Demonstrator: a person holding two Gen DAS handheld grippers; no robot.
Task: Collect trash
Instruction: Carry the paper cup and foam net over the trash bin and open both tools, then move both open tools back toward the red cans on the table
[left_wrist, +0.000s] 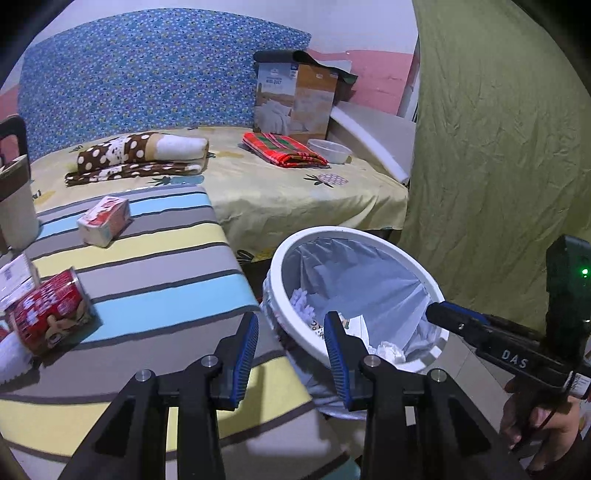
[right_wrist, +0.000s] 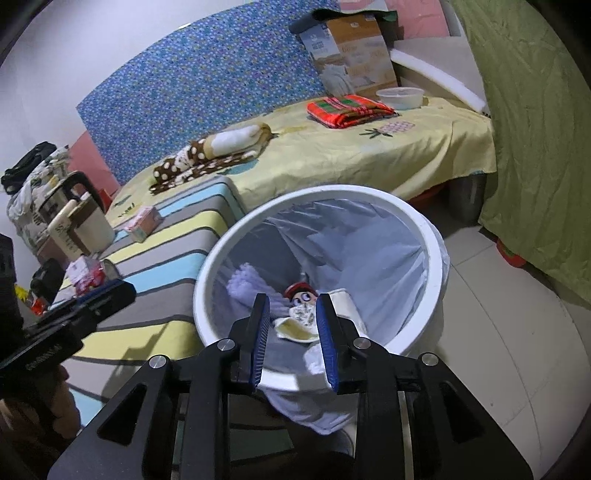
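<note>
White bin (right_wrist: 430, 236) with a pale liner sits on the floor tight against the striped table (left_wrist: 155, 258), lower centre in both views, likely so trash can go straight from tabletop to bin. Already inside: crumpled tissue (right_wrist: 251, 284), a wrapper with a cartoon face (right_wrist: 301, 295), more white paper. Right gripper (right_wrist: 291, 338) hangs over the bin's near rim, pointing down into it, fingers partly apart with nothing between the pads; the wrapper seen in the gap lies down in the liner, not pinched. Reads as a drop just done, a judgement only. Left gripper (left_wrist: 291, 350) is angled down over the table edge at the bin's left rim, lower centre of the left view, jaws at a medium gap and empty. The right tool's tip crosses the bin's right rim in that view, with the person's hand (left_wrist: 535, 417) on its handle at lower right. Still on the table: red snack pack (left_wrist: 51, 310) at left edge, tissue packet (left_wrist: 105, 219) upper left, more packets at far left, so collecting looks unfinished. Kettle (right_wrist: 77, 221) at the table's far end and bedding behind are not trash targets, I'd guess.
</note>
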